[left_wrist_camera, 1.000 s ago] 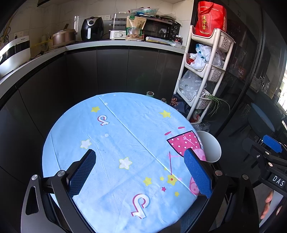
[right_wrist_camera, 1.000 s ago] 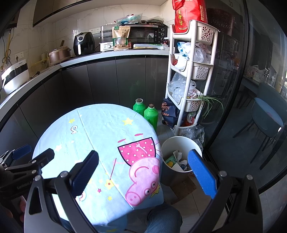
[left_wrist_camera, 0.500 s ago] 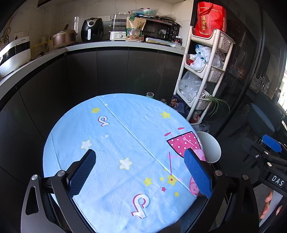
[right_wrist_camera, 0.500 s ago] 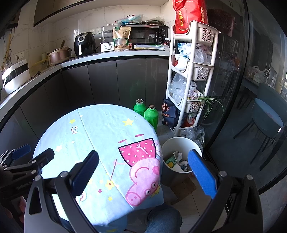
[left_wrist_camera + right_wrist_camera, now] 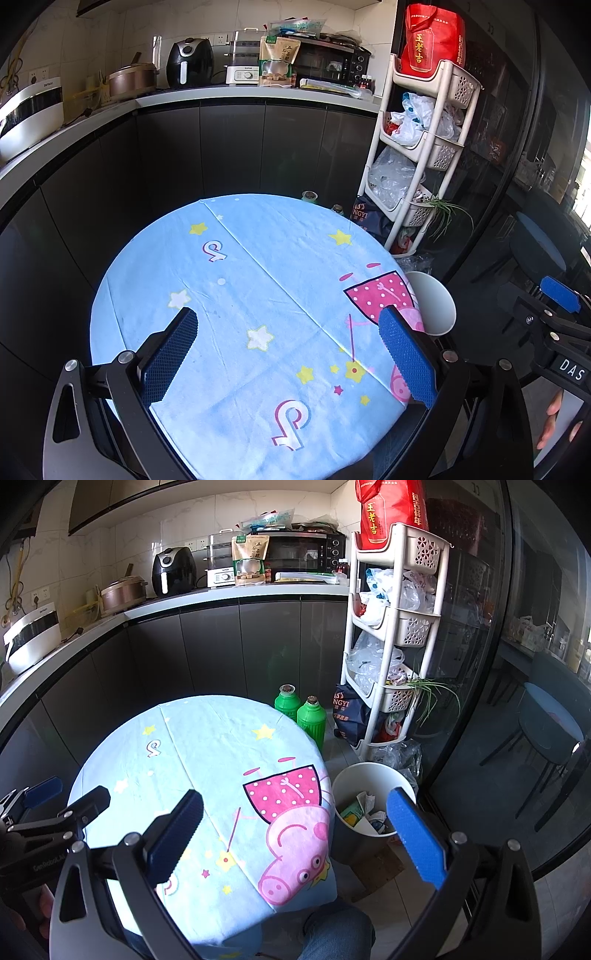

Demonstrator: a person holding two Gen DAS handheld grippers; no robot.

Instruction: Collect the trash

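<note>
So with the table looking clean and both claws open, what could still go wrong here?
The white bin sits low beside the table, holding wrappers; a clumsy reach might tip it. The loose blue tablecloth could snag on the left gripper hovering just above it. The green bottles stand close behind the table edge, so a wide swing of the right gripper might knock them.

A round table wears a blue cartoon cloth. Two green flasks stand on the floor behind it, beside a white rack with bags and a red sack on top. An air fryer and oven sit on the counter
</note>
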